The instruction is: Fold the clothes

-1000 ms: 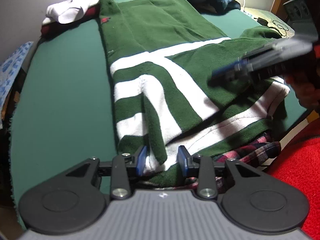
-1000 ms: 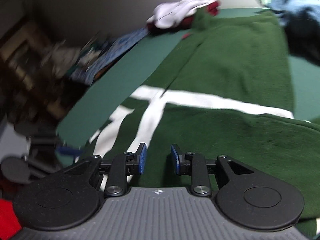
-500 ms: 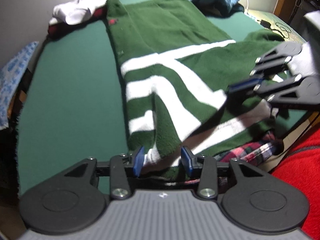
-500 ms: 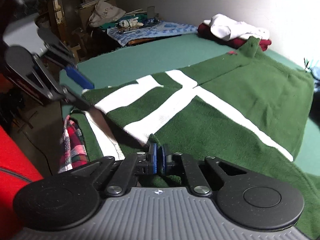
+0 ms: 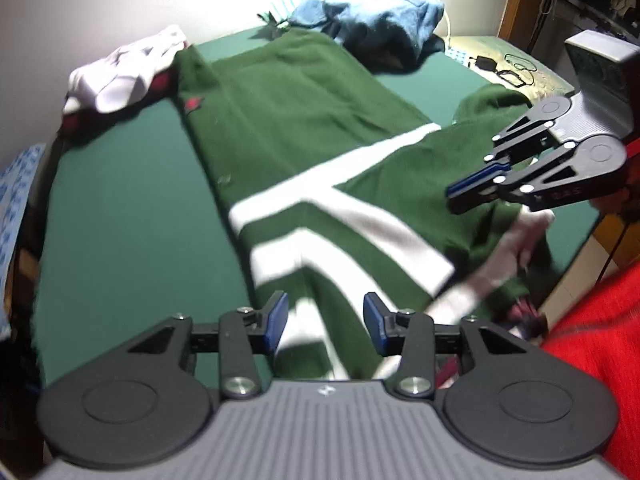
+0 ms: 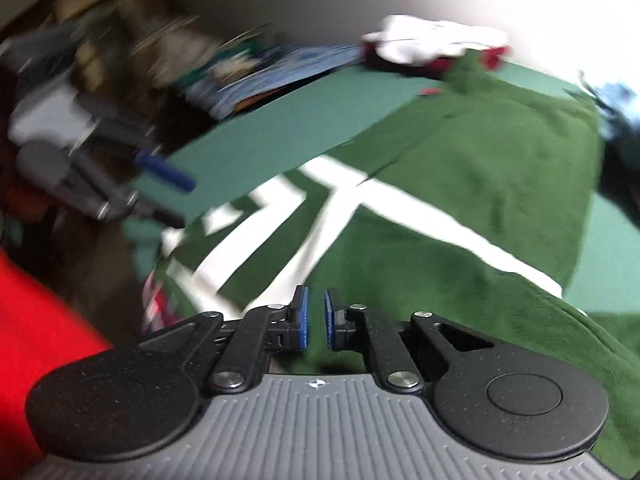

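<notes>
A: Left wrist view: the green sweater (image 5: 304,120) is spread flat on the worktop (image 5: 120,220). Left hand-held gripper (image 5: 324,324)?
B: Released. Its jaws have just been opening, and the striped hem is seen between them, unpinched.
A: Right wrist view?
B: The right hand-held gripper (image 6: 315,320) is clenched on a sweater fold. Its jaws have just been closing, then eased slightly.

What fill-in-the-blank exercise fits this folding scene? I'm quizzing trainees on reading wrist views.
1. The green sweater has stripes coloured ____.
2. Past its far end lies a heap of cloth coloured ____.
3. The white garment near the wall rests on a darker one coloured ____.
4. The sweater is spread on a flat cover coloured ____.

Missing words: white; blue; red; green.
</notes>
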